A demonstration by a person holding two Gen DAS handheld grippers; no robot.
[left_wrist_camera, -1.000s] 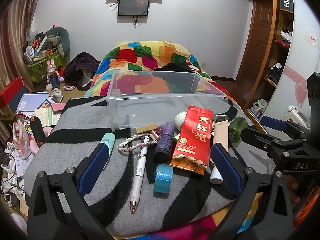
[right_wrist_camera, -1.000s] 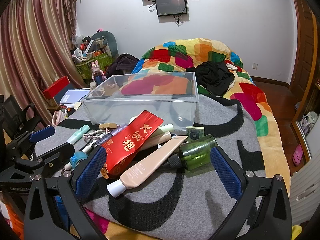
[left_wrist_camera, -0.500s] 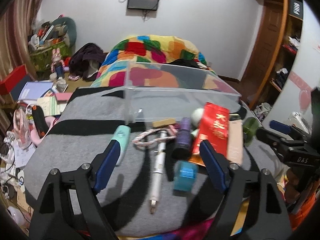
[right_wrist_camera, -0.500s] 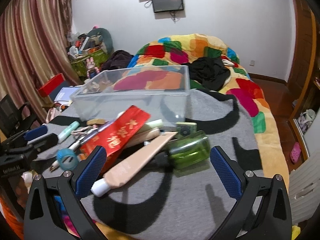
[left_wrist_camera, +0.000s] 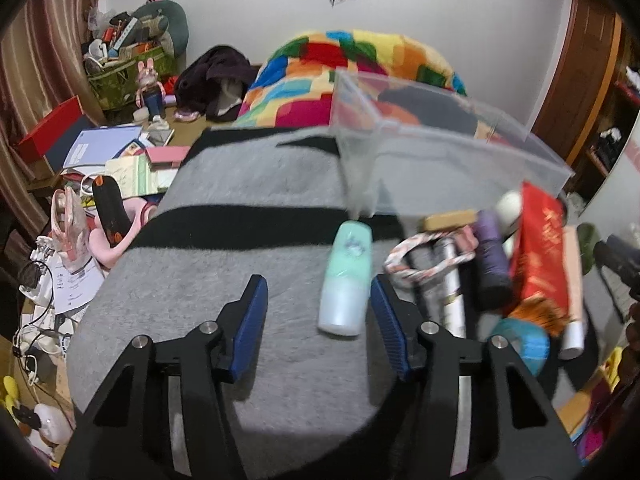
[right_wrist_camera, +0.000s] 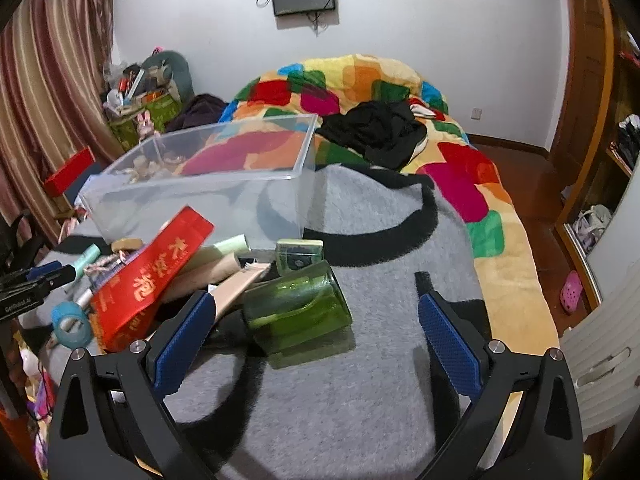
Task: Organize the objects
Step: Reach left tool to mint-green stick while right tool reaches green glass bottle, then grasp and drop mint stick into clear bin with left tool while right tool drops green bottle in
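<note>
- Closing in on the mint-green tube [left_wrist_camera: 346, 276] with the left claw [left_wrist_camera: 316, 312], jaws narrowing, tube between them but hugging the right-side pad, left pad well clear; nothing gripped yet.
- Lying on the grey blanket [left_wrist_camera: 224, 280] just in front of the clear plastic bin [left_wrist_camera: 452, 160], near its front corner, long axis running away from the claw toward the bin, so pads bracket the narrow width. Nice.
- Sitting off-centre though, so probably needs a nudge toward the pile side before the squeeze lands evenly.
- Hovering wide open over by the green glass bottle [right_wrist_camera: 298, 306]: right claw [right_wrist_camera: 316, 330], empty, bottle on its side near the left pad, well apart from the tube.
- Left hand clearly nearer the tube; red packet [left_wrist_camera: 540, 256] and pen pile stay just beside it.
</note>
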